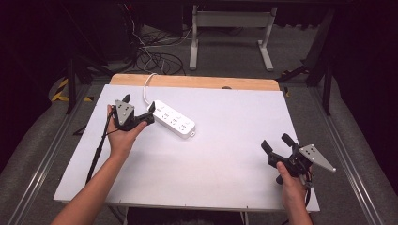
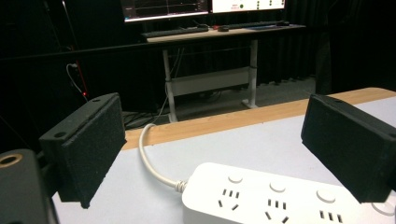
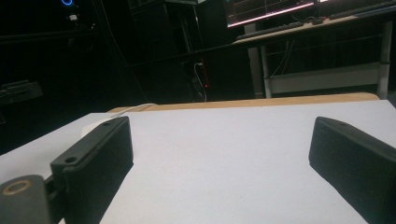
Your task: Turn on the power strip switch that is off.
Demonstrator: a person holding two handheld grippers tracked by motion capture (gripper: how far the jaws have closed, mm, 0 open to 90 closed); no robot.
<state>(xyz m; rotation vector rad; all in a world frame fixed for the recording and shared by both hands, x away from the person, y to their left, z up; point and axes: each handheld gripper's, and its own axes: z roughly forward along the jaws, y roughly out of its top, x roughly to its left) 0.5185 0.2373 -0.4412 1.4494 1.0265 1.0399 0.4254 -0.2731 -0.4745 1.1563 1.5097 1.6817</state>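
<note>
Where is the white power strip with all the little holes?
In the high view the power strip lies on the white table, left of the middle and toward the far edge. The open left gripper sits right at its cord end.

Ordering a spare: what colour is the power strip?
White power strip, cord included; clearest in the left gripper view.

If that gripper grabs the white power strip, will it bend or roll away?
Probably neither. The power strip looks like a hard, flat-sided plastic bar lying flat, so it should stay stiff and slide rather than roll. Its smooth shell may be a bit slippery between the open left gripper's pads. The floppy cord would likely drag behind.
</note>
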